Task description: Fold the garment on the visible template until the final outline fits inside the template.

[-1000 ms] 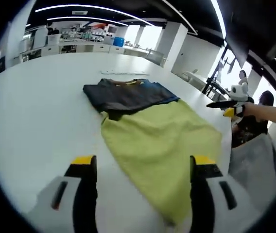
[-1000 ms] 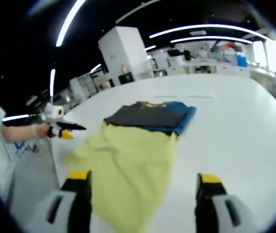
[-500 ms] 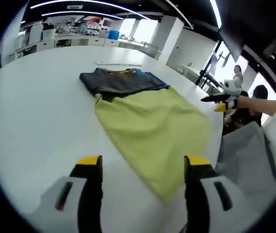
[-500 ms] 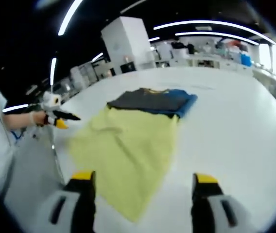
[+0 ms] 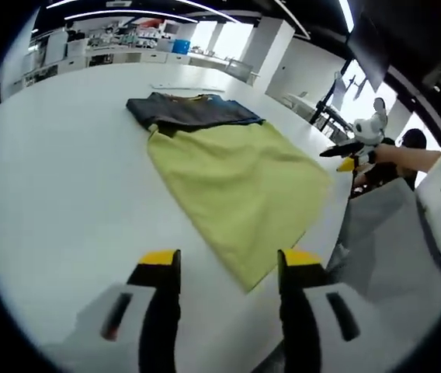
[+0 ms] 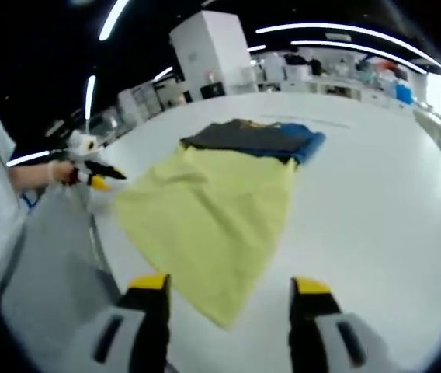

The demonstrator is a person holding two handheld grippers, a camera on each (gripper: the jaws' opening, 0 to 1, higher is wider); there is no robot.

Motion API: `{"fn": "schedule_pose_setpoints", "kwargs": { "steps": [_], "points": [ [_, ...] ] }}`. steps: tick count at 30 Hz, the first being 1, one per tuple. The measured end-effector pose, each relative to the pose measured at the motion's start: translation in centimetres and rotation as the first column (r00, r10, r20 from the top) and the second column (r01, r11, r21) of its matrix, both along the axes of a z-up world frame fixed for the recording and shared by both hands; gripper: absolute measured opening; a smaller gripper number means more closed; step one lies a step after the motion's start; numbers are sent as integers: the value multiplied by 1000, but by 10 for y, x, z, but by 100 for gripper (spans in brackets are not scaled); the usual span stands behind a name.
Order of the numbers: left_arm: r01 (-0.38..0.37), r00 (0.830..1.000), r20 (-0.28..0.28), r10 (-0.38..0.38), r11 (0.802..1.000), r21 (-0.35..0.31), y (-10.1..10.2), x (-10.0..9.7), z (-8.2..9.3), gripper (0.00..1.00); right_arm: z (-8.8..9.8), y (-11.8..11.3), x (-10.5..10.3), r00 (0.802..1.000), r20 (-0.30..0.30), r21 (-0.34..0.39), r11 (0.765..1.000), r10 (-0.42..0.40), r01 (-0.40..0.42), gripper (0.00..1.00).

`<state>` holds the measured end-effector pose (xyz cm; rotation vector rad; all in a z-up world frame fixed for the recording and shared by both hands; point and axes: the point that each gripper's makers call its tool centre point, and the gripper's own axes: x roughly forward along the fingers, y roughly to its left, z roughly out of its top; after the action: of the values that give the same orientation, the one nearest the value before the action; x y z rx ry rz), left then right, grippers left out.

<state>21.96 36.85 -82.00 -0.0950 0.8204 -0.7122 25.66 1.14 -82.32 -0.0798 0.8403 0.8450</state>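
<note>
White table [image 5: 57, 179] carries a yellow-green cloth [image 5: 236, 183] spread flat, near corner pointing toward the grippers. A folded dark garment [image 5: 185, 111] with a blue one [image 5: 244, 116] under it sits at the cloth's far end, touching or overlapping its far edge.

Left gripper [image 5: 226, 268]: jaws spread wide, nothing between them, hanging over the table edge just short of the cloth's near corner, not touching. Right gripper shows at right of the left gripper view, held in a hand [image 5: 380, 153], beyond the cloth's right side.

Right gripper [image 6: 228, 294]: jaws wide apart, holding nothing, the cloth's [image 6: 209, 210] near corner just ahead between them, apart. Garment stack [image 6: 255, 140] lies far. Left gripper in a hand [image 6: 65, 172] at left, off the table side.
</note>
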Motion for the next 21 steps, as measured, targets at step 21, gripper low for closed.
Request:
{"fn": "schedule_pose_setpoints", "kwargs": {
  "steps": [21],
  "points": [
    [-63, 987, -152, 52, 996, -66, -11, -17, -20, 15, -14, 1, -22, 994, -105, 24, 999, -26, 29, 20]
  ]
}}
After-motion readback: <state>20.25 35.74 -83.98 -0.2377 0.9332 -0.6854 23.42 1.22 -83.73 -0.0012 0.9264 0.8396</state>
